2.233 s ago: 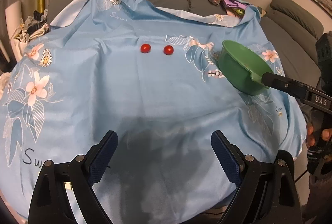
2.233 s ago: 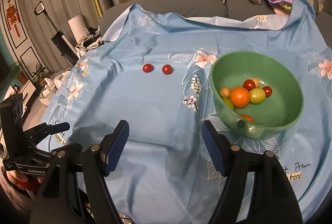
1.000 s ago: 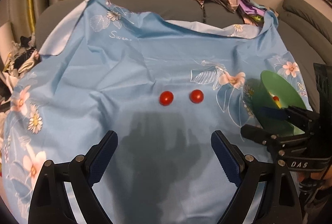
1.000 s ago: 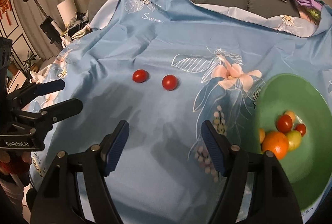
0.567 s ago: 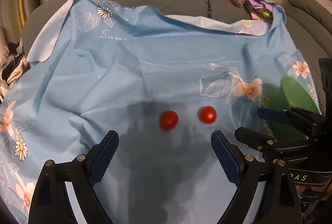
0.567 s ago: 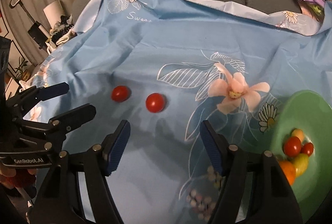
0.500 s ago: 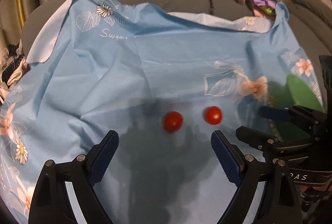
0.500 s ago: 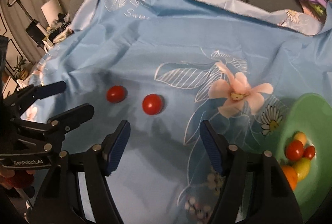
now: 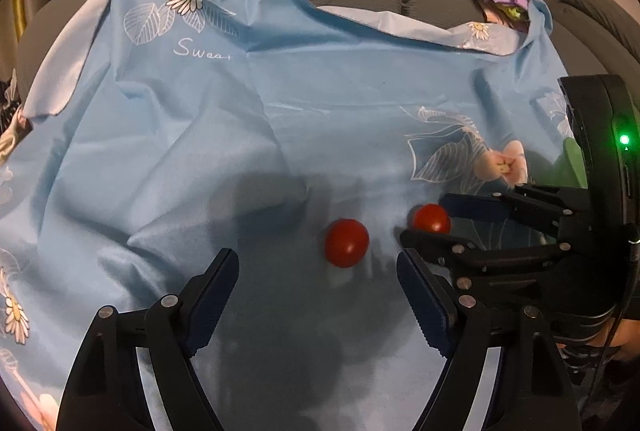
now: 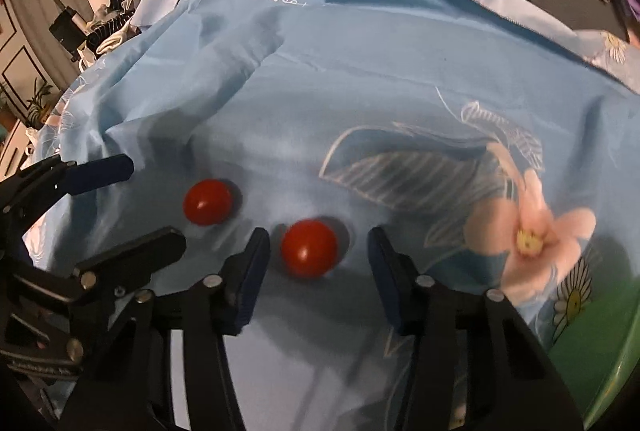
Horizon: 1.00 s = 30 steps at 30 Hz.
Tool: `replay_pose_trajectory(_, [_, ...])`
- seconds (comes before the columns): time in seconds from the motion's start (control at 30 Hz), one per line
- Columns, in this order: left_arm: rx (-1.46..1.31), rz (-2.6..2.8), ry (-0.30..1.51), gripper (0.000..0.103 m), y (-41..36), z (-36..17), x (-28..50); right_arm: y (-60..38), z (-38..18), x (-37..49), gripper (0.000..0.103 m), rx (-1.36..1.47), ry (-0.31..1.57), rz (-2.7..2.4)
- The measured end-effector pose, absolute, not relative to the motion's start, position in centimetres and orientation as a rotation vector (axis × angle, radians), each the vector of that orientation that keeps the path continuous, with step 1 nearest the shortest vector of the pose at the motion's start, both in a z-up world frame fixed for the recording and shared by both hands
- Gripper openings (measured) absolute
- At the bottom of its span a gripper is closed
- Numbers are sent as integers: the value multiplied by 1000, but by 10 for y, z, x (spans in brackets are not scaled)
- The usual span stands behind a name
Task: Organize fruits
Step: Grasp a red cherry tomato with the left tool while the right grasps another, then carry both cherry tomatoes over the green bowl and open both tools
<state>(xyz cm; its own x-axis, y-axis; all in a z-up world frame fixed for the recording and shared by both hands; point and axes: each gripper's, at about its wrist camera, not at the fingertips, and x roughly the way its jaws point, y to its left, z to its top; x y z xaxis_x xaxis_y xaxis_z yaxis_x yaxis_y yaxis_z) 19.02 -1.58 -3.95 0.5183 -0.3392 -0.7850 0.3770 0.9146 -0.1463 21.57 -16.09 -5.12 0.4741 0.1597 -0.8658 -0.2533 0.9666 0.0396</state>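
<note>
Step in hand, by judgement: each gripper takes one cherry tomato for the green bowl (image 10: 600, 383) at 4 o'clock in the right wrist view. The right gripper (image 10: 318, 255) is spread, nothing gripped, jaws bracketing the right tomato (image 10: 309, 248); lower until the pads sit at its widest girth, then close gently, since it will probably roll on the blue cloth (image 9: 320, 91). The left gripper (image 9: 318, 267) is likewise spread and empty; the left tomato (image 9: 346, 242) lies at 12 o'clock, slightly right of centre; shift right first. Both tomatoes are near-round; no long axis or pointing end is discernible.
</note>
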Motion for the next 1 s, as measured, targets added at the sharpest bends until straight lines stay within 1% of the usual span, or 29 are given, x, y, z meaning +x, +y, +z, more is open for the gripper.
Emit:
replay_pose_trajectory(0.03, [43, -428, 932, 82, -16, -40, 191, -159, -51, 216, 37, -117, 1038, 248])
replay_pose_trajectory(0.07, [44, -428, 934, 81, -17, -41, 191, -159, -51, 216, 28, -133, 1032, 248])
replay_pose_trajectory(0.17, [65, -428, 938, 74, -24, -44, 193, -166, -49, 214, 27, -111, 1028, 242])
replay_pose_trajectory(0.3, [80, -420, 934, 74, -34, -46, 197, -185, -37, 202, 27, 1, 992, 230])
replay_pose_trajectory(0.33, [82, -416, 935, 72, -36, -48, 198, -189, -33, 198, 27, 23, 977, 232])
replay_pose_trajectory(0.37, [86, -408, 938, 68, -38, -50, 199, -192, -30, 194, 28, 39, 966, 235])
replay_pose_trajectory(0.47, [107, -369, 955, 60, -44, -58, 205, -197, -22, 180, 28, 89, 939, 263])
replay_pose_trajectory(0.53, [126, -353, 943, 60, -47, -61, 206, -196, -18, 171, 28, 98, 926, 286])
replay_pose_trajectory(0.6, [144, -336, 936, 57, -50, -62, 207, -190, -15, 164, 28, 97, 914, 306])
replay_pose_trajectory(0.7, [138, -318, 936, 43, -47, -61, 209, -187, -12, 157, 28, 98, 900, 327])
replay_pose_trajectory(0.73, [141, -311, 934, 36, -45, -60, 209, -187, -11, 155, 28, 98, 899, 331])
replay_pose_trajectory(0.77, [134, -314, 935, 24, -44, -60, 210, -186, -10, 153, 28, 101, 896, 336])
replay_pose_trajectory(1.0, [84, -330, 928, 24, -35, -49, 195, -193, -4, 133, 28, 96, 887, 337])
